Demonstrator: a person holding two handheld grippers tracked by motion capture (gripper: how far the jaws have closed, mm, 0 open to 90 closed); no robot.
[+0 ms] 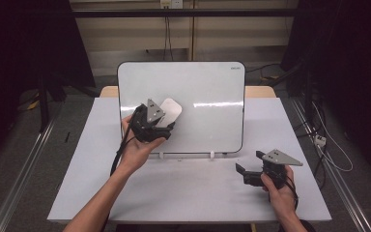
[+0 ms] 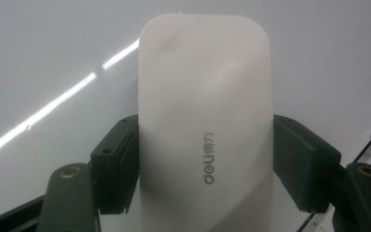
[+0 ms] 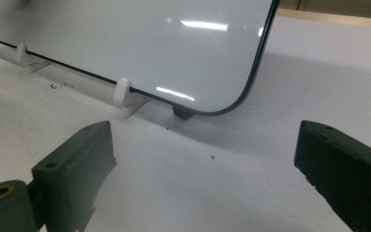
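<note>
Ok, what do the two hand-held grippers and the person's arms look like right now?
Both are black, blocky tools. The left hand-held gripper and the right hand-held gripper each carry a grey three-cornered plate on top, and a black cable trails back from each. In the gripper views the jaws are black with squared, matte pads, with a brass-coloured fastener at the base. The forearms are bare, with no sleeves in sight.

White rounded eraser, grey "deli" print on its back, held flat against upright whiteboard, left of centre; probably touching, contact face hidden.
</note>
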